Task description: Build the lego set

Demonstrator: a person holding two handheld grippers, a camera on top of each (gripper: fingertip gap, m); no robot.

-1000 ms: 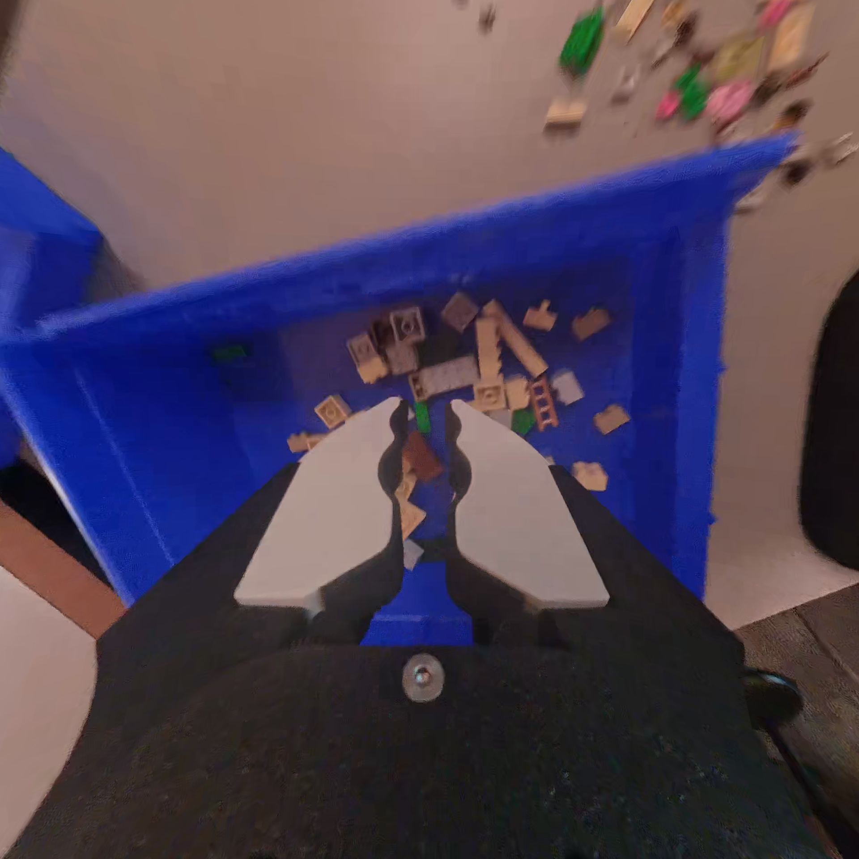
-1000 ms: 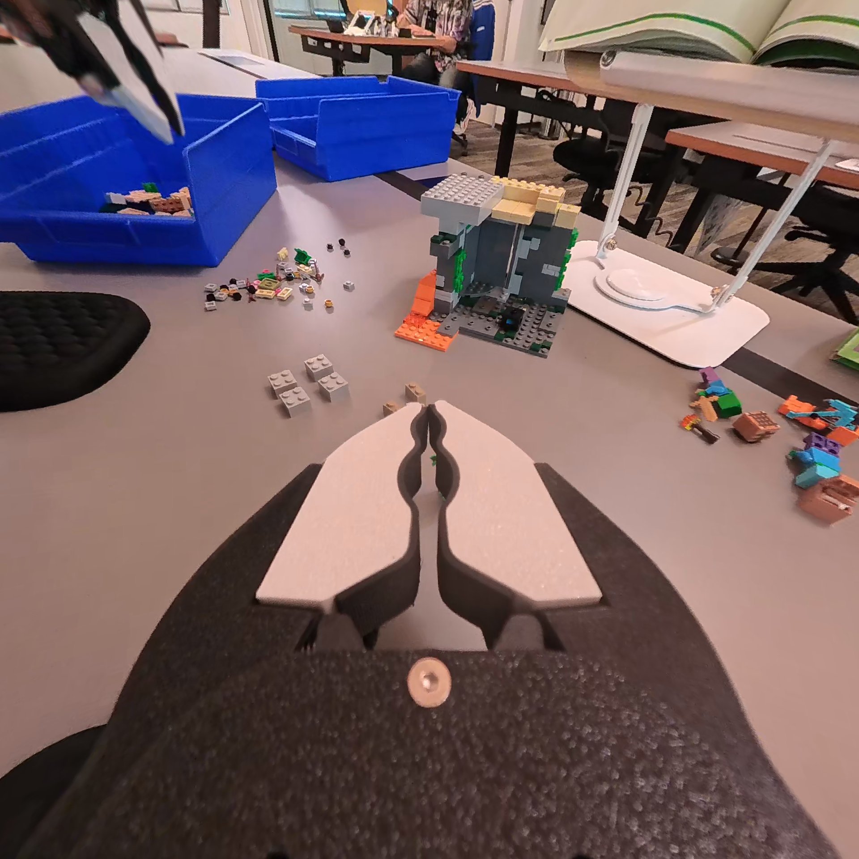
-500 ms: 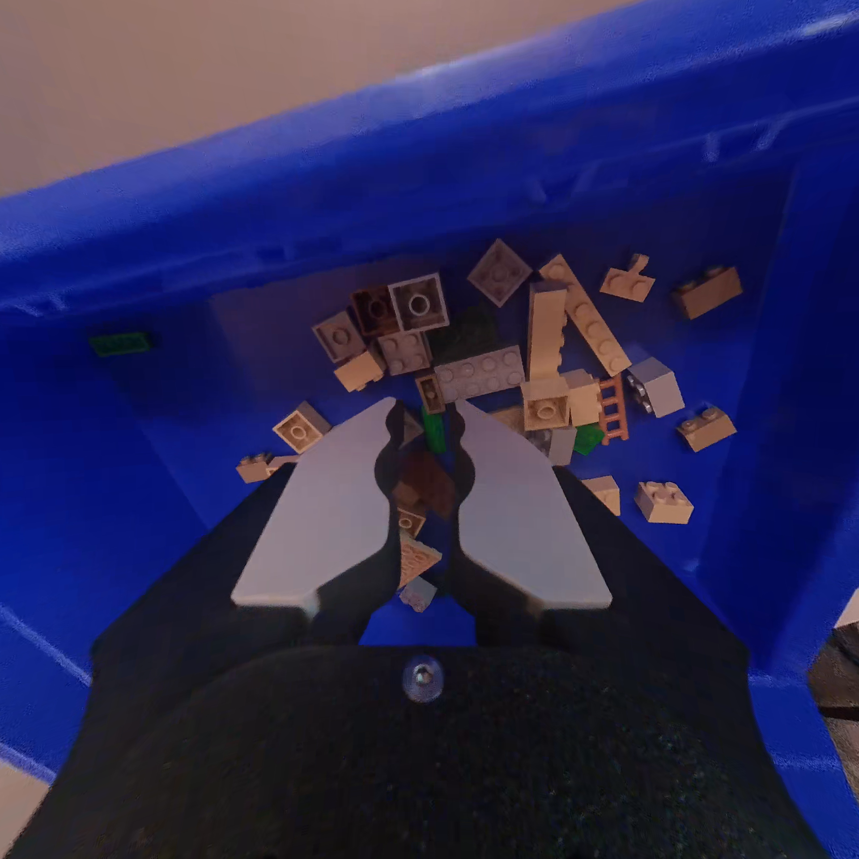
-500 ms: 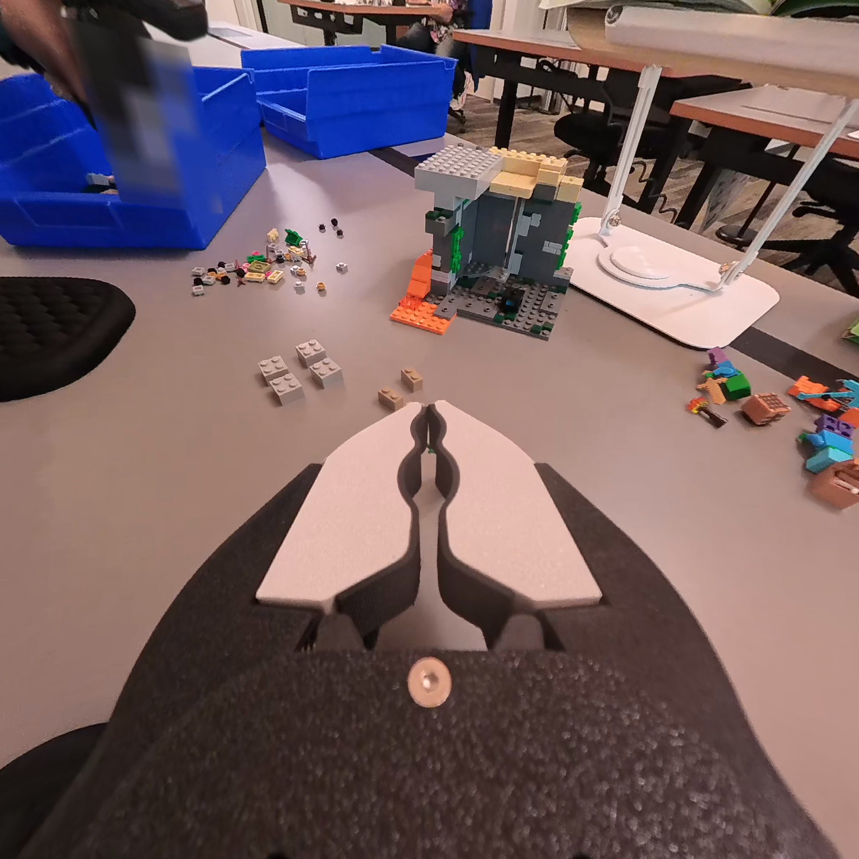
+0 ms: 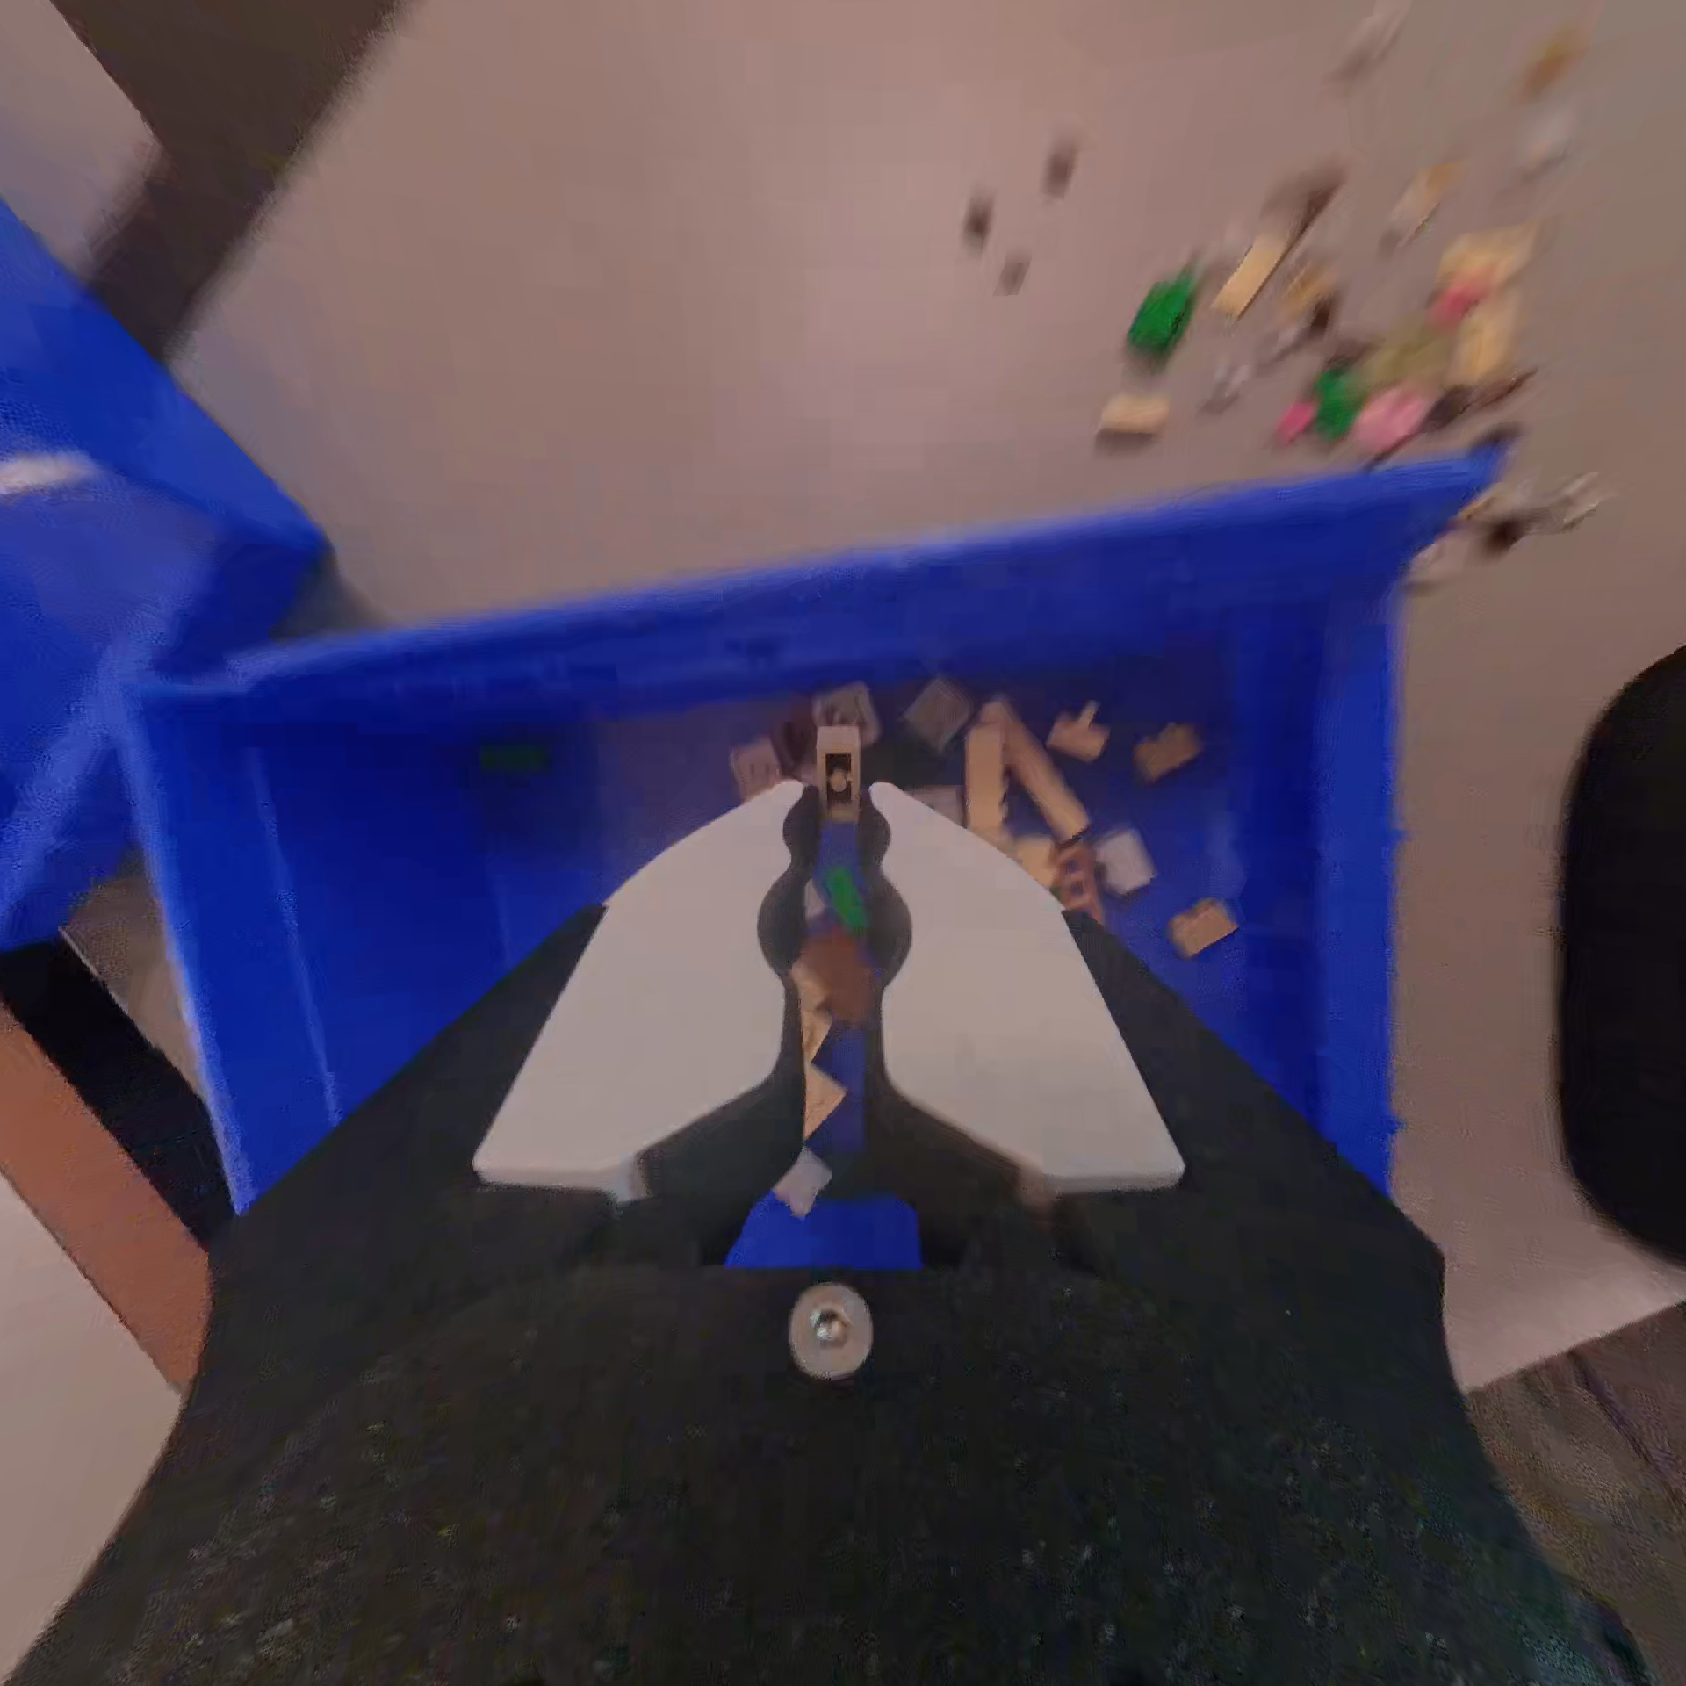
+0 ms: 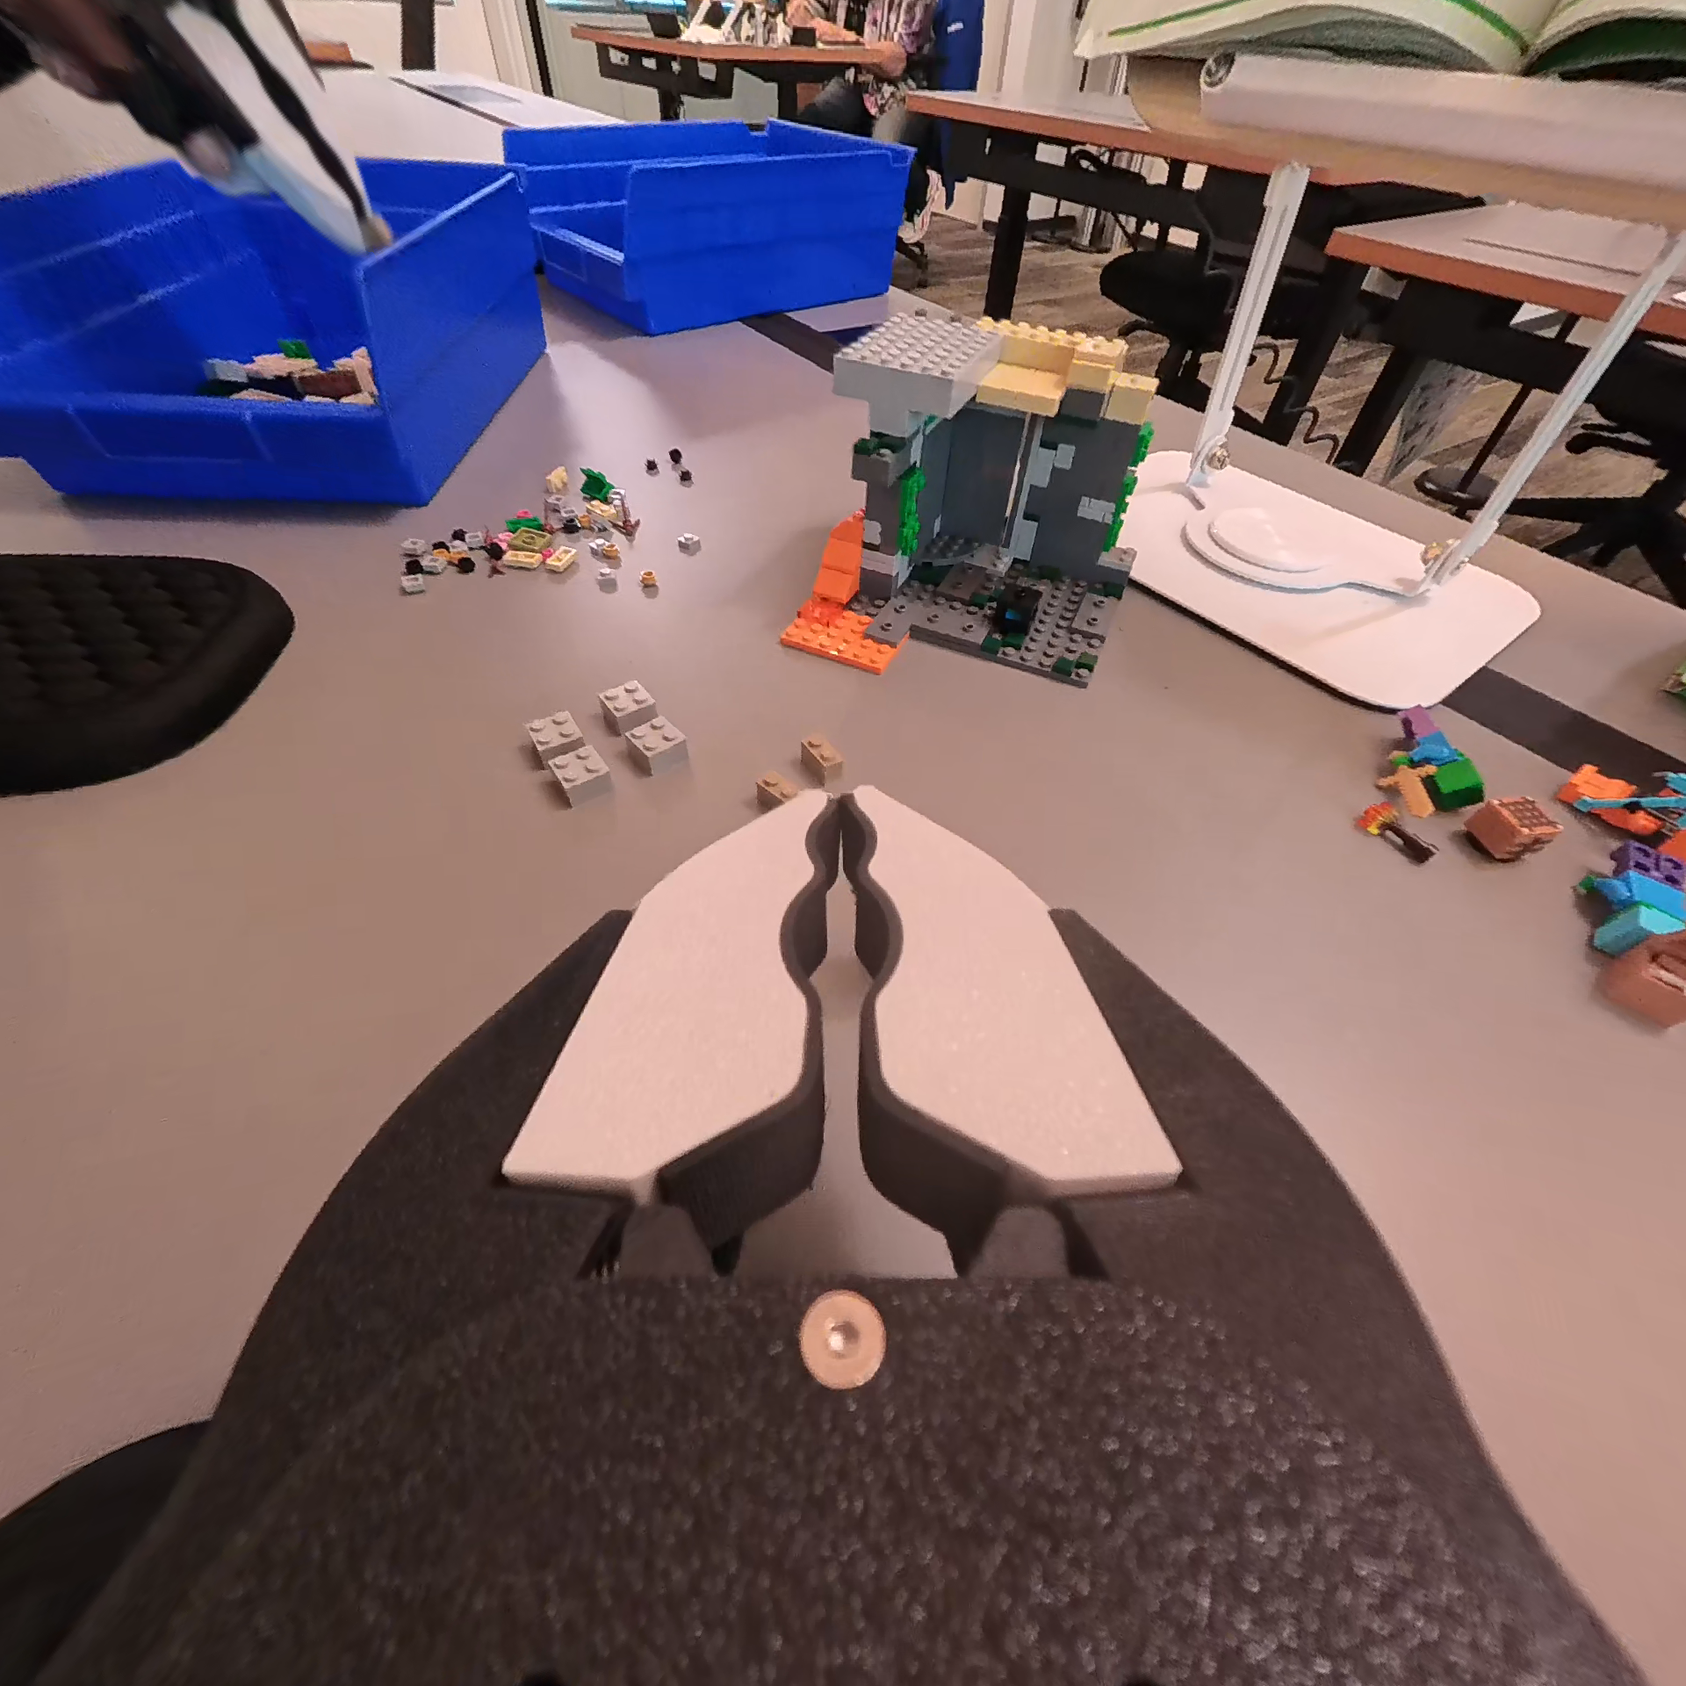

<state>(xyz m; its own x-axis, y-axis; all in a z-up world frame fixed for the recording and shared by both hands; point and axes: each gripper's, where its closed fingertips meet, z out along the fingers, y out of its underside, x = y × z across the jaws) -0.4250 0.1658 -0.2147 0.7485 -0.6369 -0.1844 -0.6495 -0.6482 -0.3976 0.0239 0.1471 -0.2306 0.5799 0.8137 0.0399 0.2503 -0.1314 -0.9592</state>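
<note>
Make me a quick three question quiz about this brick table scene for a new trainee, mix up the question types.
1. True or false: the left gripper pinches a small tan brick above the blue bin.
2. The right gripper is: A) shut with nothing between its fingertips, B) shut on a grey brick, C) wide open.
3. How many loose grey bricks lie grouped on the table left of the right gripper's tips?

Key: 1 true; 2 A; 3 four.

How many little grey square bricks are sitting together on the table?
4, in a tight cluster on the table: back right, back left, front right, front left. None look hidden.
</note>
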